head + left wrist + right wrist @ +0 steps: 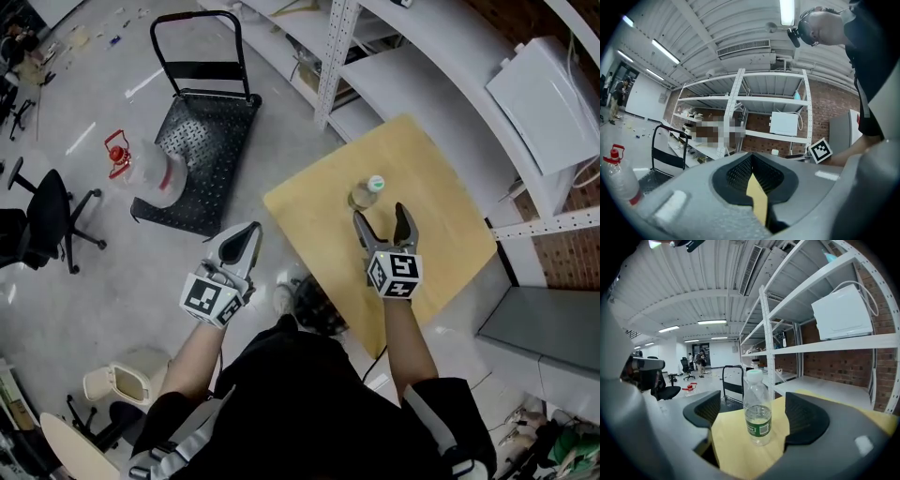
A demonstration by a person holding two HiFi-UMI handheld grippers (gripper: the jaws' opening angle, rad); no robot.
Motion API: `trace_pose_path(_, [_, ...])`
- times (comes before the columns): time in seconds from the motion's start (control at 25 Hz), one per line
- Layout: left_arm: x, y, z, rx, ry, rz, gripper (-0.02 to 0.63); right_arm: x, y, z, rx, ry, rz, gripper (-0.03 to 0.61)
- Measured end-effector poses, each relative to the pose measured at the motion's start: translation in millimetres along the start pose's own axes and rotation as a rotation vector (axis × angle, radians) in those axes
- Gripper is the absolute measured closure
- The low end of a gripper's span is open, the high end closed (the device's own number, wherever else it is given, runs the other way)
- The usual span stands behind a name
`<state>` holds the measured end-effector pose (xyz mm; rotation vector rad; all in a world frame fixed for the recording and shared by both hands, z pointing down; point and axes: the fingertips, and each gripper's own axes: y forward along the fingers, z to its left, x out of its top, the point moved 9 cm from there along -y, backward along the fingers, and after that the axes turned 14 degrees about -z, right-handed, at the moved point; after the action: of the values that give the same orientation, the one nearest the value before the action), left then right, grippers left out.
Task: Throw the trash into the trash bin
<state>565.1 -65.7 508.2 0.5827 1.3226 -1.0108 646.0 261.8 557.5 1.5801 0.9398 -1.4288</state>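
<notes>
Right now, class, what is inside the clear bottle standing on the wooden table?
The bottle holds clear liquid in its lower part; above that it looks empty up to the white cap. The green label hides a band of it.

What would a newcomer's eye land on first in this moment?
A clear plastic bottle with a white cap stands upright on the yellow table, framed by the open right claw, whose jaws do not touch it. The left claw, jaws together, hangs beyond the table's left edge over the grey floor, where a black flat cart stands.
</notes>
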Motion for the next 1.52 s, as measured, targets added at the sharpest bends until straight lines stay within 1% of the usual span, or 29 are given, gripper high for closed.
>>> trace_pose_path(0.08, [-5.7, -3.8, 0.7, 0.009, -0.016, 0.009, 0.612, -9.6, 11.7, -4.4, -0.010, 0.009, 0.019, 0.153])
trace_pose_path(0.16, [-9.0, -10.0, 3.1, 0.033, -0.036, 0.023, 0.612, -18.9, 23.3, -6.2, -0.020, 0.027, 0.037, 0.112])
trace_pose_path(0.24, [-13.3, -16.9, 6.9, 0.061, -0.045, 0.038, 0.612, -28.1, 34.6, -7.2, -0.022, 0.029, 0.054, 0.092])
trace_pose_path(0.4, [-15.3, -29.1, 5.4, 0.109, -0.042, 0.050, 0.612, -39.0, 49.4, -13.6, -0.016, 0.008, 0.073, 0.094])
trace_pose_path(0.6, [-19.4, -48.9, 11.4, 0.176, -0.023, 0.066, 0.612, -56.0, 66.4, -15.9, -0.046, 0.011, 0.078, 0.094])
trace_pose_path(0.8, [-12.7, -58.9, 16.2, 0.201, -0.013, 0.067, 0.612, -63.2, 79.3, -14.5, -0.068, 0.035, 0.096, 0.095])
trace_pose_path(0.88, [-11.4, -61.4, 16.1, 0.199, -0.012, 0.065, 0.612, -65.2, 82.3, -13.8, -0.069, 0.036, 0.102, 0.100])
trace_pose_path(0.92, [-11.0, -62.8, 15.8, 0.197, -0.012, 0.066, 0.612, -65.8, 82.3, -12.8, -0.068, 0.028, 0.104, 0.137])
trace_pose_path(0.96, [-10.3, -63.9, 15.1, 0.196, -0.011, 0.066, 0.612, -65.5, 81.3, -11.6, -0.066, 0.015, 0.102, 0.240])
trace_pose_path(1.12, [-5.3, -61.2, 8.9, 0.181, -0.003, 0.059, 0.612, -55.0, 71.4, -7.7, -0.029, -0.019, 0.067, 0.245])
trace_pose_path(1.28, [2.4, -48.2, 1.7, 0.144, 0.018, 0.046, 0.612, -32.5, 56.4, -10.1, -0.010, -0.015, 0.009, 0.247])
trace_pose_path(1.4, [7.1, -35.9, -9.7, 0.101, 0.024, 0.029, 0.612, -11.9, 37.3, -19.6, -0.020, -0.001, -0.030, 0.247])
trace_pose_path(1.52, [12.4, -23.8, -23.5, 0.052, 0.023, 0.008, 0.612, 8.0, 10.5, -31.5, -0.048, 0.018, -0.067, 0.247])
